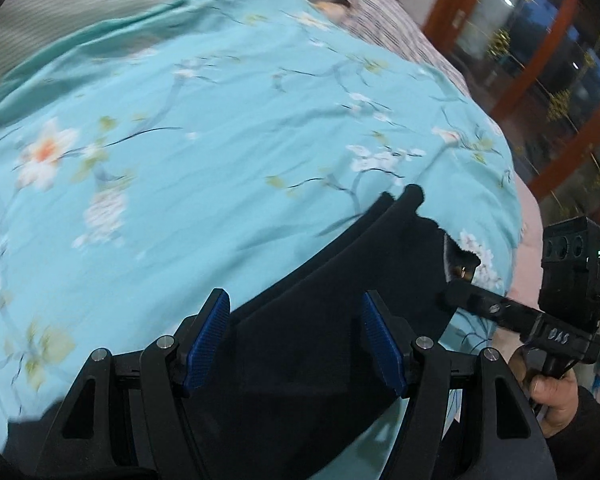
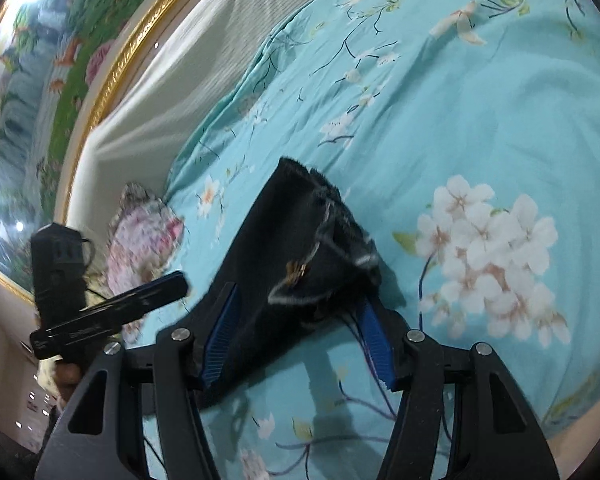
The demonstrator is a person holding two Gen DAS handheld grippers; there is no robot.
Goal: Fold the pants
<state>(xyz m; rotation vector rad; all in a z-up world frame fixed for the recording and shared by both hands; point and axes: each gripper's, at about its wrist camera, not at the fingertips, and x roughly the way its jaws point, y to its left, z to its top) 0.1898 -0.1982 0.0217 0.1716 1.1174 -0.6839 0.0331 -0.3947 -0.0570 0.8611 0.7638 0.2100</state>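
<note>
Meanwhile, dark pants (image 1: pixel 340 280) lay on a floral turquoise bedspread (image 1: pixel 220 140), left gripper (image 1: pixel 296 336) spread wide above them, right gripper (image 2: pixel 300 332) likewise agape.

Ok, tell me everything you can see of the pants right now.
The pants are black, soft, slightly fuzzy fabric, lying bunched in a long strip on the turquoise floral bedsheet. Pale stitching and a small gold metal fitting show near the waist end. The cloth runs between the open fingers of both the left gripper and the right gripper; neither is clamped. Motion blur hides finer detail.
</note>
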